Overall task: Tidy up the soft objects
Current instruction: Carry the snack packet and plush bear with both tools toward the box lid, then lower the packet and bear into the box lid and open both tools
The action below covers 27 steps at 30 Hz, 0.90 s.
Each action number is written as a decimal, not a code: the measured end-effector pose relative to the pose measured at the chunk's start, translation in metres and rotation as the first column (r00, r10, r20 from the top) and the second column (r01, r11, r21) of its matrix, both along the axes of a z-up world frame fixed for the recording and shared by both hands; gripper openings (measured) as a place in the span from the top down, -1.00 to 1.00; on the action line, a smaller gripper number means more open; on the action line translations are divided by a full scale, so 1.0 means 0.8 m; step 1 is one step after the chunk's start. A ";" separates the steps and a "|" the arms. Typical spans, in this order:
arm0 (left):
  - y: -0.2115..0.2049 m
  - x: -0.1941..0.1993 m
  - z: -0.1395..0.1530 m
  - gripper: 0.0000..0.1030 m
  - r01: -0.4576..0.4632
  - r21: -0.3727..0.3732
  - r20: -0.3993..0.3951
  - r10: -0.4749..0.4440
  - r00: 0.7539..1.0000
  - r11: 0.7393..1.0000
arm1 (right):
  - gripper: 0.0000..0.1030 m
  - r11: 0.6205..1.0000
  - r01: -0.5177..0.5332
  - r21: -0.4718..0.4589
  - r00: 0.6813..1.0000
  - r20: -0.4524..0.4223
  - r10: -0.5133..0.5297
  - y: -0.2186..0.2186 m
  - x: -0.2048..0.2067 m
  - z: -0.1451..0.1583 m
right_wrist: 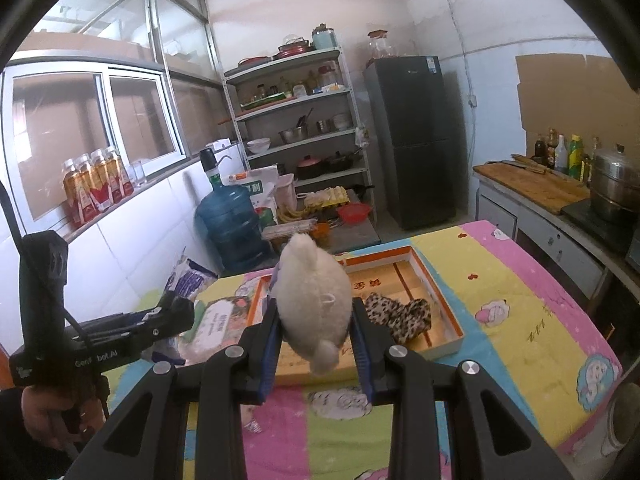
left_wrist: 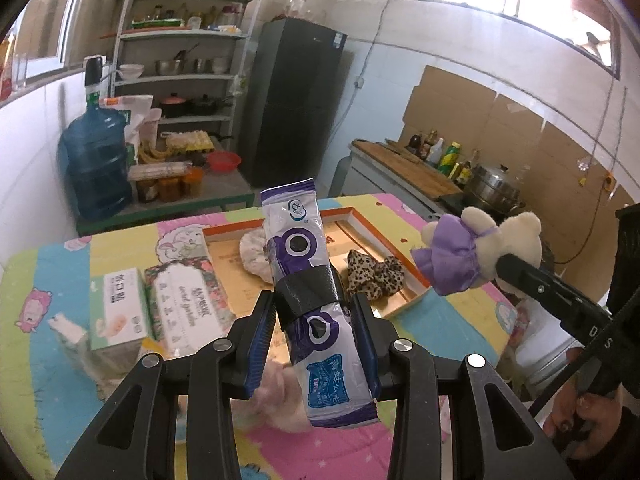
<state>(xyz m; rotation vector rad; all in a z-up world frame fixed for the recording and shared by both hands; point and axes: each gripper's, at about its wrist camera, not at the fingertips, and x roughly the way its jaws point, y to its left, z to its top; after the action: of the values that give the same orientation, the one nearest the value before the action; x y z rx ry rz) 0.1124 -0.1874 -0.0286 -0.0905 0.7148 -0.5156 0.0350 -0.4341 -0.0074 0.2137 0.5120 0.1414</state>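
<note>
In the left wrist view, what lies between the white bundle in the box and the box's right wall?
A leopard-print cloth lies on the box floor between them; the right wrist view shows it too.

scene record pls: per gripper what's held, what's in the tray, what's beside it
left gripper: shut on tissue pack, held above the table
right gripper: shut on plush toy, cream with a purple dress
tray: orange-rimmed, holds leopard-print cloth and pale fabric bundle
left of tray: two tissue boxes
surface: cartoon-print cover
</note>
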 end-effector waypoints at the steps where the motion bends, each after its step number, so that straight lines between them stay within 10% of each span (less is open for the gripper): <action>1: -0.005 0.005 -0.002 0.23 -0.005 0.002 -0.003 0.005 1.000 1.000 | 0.35 1.000 -0.004 0.001 1.000 -0.003 0.004 -0.006 0.007 -0.002; 27: -0.110 0.084 -0.085 0.23 -0.130 0.035 -0.168 0.134 0.977 0.991 | 0.35 0.978 -0.190 0.088 0.974 -0.109 0.199 -0.095 0.178 -0.070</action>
<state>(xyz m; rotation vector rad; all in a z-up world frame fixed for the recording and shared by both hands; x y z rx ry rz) 0.1795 -0.2753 -0.0965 -0.1608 0.8756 -0.3744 0.1775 -0.5103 -0.0632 0.2484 0.6447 0.3420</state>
